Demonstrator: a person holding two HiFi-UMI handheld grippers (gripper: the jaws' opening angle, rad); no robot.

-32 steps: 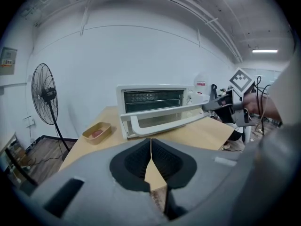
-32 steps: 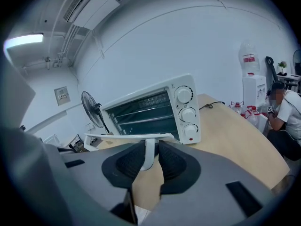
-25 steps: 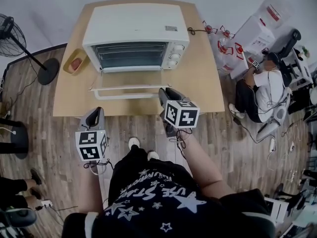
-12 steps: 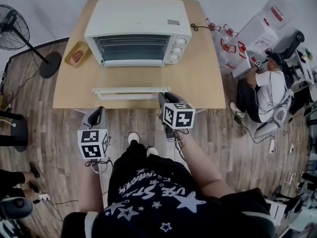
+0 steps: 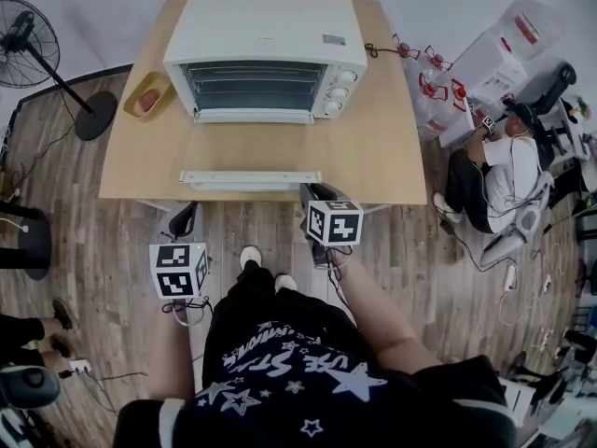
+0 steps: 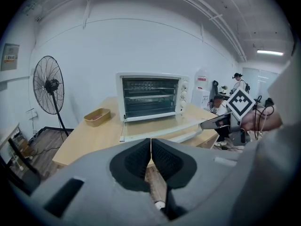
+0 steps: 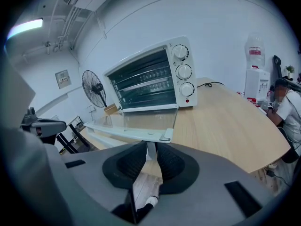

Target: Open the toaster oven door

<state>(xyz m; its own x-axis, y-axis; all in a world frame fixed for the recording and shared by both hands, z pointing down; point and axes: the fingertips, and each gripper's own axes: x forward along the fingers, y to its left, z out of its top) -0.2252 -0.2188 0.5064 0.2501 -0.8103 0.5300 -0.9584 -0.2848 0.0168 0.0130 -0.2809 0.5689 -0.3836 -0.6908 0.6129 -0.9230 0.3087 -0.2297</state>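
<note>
Lowered flat, door handle (image 5: 250, 180) sits clamped in right hand-held gripper (image 5: 309, 191).

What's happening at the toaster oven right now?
A person stands at the table with a hand-held gripper in each hand. The right hand-held gripper is clamped near the right end of the door handle of the toaster oven. The glass door is already down, lying about level over the table. The left hand-held gripper is shut and empty, held off the table's near edge.
</note>
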